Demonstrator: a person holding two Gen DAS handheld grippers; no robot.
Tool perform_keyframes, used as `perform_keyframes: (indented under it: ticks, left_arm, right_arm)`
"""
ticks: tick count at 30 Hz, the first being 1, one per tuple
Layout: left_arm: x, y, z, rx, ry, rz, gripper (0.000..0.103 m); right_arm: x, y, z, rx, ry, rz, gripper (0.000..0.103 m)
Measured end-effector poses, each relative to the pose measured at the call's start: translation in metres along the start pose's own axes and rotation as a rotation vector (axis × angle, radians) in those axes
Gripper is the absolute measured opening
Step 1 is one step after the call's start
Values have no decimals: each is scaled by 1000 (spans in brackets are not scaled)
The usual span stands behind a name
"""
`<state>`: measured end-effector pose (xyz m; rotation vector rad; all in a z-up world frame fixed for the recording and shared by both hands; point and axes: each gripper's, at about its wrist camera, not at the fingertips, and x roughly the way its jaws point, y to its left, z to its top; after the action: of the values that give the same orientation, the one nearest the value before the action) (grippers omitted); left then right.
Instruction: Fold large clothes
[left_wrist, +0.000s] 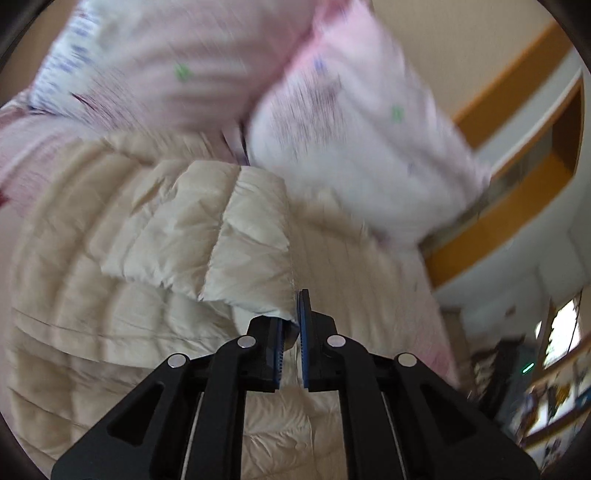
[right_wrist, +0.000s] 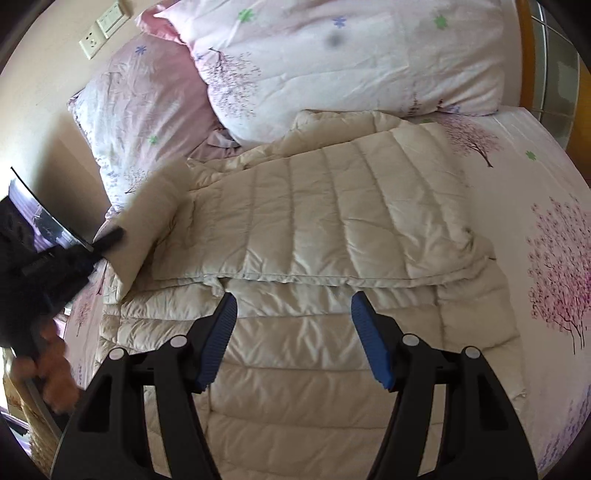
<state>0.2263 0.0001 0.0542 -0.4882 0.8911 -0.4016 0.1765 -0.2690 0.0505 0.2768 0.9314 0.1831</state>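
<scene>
A cream quilted down jacket (right_wrist: 314, 229) lies spread on the bed, its top part folded over the lower part. My left gripper (left_wrist: 293, 321) is shut on a cream sleeve (left_wrist: 221, 229) of the jacket and holds it lifted. In the right wrist view the left gripper (right_wrist: 107, 238) shows at the left edge, carrying that sleeve (right_wrist: 151, 218). My right gripper (right_wrist: 291, 321) is open and empty, hovering just above the jacket's lower part near the fold edge.
Two pink floral pillows (right_wrist: 332, 62) (right_wrist: 140, 110) lie at the head of the bed. The floral sheet (right_wrist: 546, 229) shows at the right. A wall with sockets (right_wrist: 92, 40) is at the left, a wooden bed frame (left_wrist: 509, 199) beyond.
</scene>
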Motion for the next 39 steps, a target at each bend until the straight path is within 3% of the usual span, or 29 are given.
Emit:
perform_keyframes:
  ticks: [1,2,3,6,8,11,14,17,22,27,29,31,32,39]
  left_arm:
    - [9,-6,-6,28,31,8,30]
    - [18,-12,-12,60,62,9,58]
    - [22,-15,-15,81,75,3,73]
    - [17,-26,-28,168,102,-15,84]
    - [0,-23,-34,189,114,-73,89]
    - [-32,-5,-34,165,89,-127,89]
    - [-62,36,-21,64,26,-118,90]
    - [-79,82,-11,-49,-29,-56,90]
    - [-76,127,-5,-144,-27,23,90]
    - [-66,145,-2,-185,-1,34,90]
    - [-65,146,-4,-189,8,34,90]
    - [-64,146,-4,-180,12,38,90]
    - [-63,145,-3,-174,13,38,90]
    - [-65,136,-4,-126,-1,49,90]
  right_arm:
    - [1,-3,0,5,-1,-5,65]
    - [1,-4,-1,8,-1,-9,65]
    - [1,-5,-1,9,-1,-14,65]
    - [0,-4,-1,-9,-11,-36,65]
    - [-1,4,0,-44,-32,-46,65]
    - [-2,25,2,-128,-60,-32,65]
    - [2,61,0,-259,-78,-6,65]
    - [9,106,-9,-431,-109,-1,64]
    - [27,186,-31,-731,-181,-17,63]
    - [60,226,-39,-864,-176,-98,62]
    - [77,230,-40,-871,-169,-160,57]
    - [91,224,-34,-828,-142,-210,14]
    - [94,218,-28,-777,-120,-198,6]
    - [35,147,5,-386,-257,-75,3]
